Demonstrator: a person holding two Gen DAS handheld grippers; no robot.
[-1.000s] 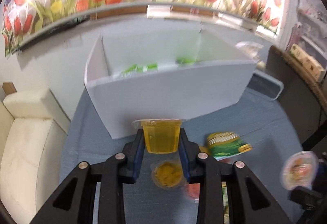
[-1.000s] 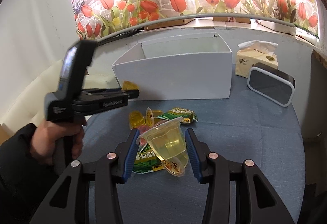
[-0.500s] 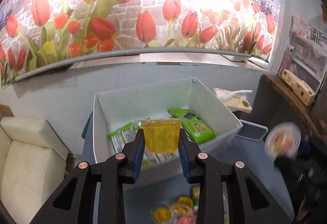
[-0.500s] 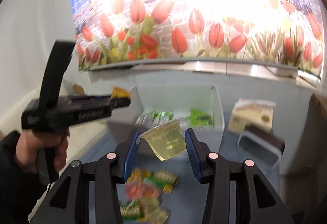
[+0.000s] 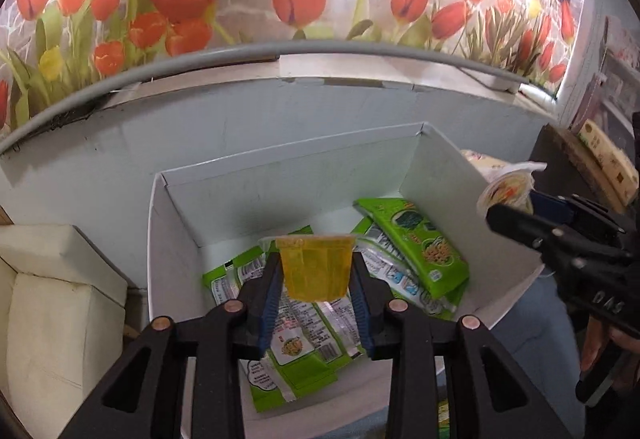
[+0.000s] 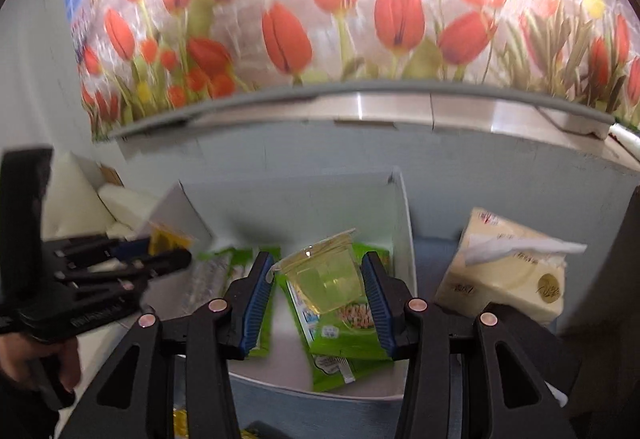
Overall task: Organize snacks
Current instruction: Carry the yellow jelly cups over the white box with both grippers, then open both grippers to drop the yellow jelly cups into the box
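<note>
My left gripper [image 5: 316,281] is shut on an orange jelly cup [image 5: 316,267] and holds it upright above the open white box [image 5: 452,175], over the green snack packets [image 5: 416,243] lying inside. My right gripper [image 6: 318,287] is shut on a pale yellow jelly cup [image 6: 326,279], tilted, above the right part of the same box [image 6: 402,215] and its green packets [image 6: 348,327]. The right gripper with its cup [image 5: 508,187] shows in the left wrist view at the box's right wall. The left gripper [image 6: 132,255] shows at the left in the right wrist view.
A tissue box [image 6: 508,267] stands right of the white box. A cream sofa [image 5: 48,303] is at the left. A grey ledge [image 5: 280,59] and tulip mural run behind the box. Loose snacks [image 6: 180,419] lie on the blue table below.
Both grippers rose from the table with their jelly cups and moved forward over the white box. The box interior with green packets has come into view below them.
</note>
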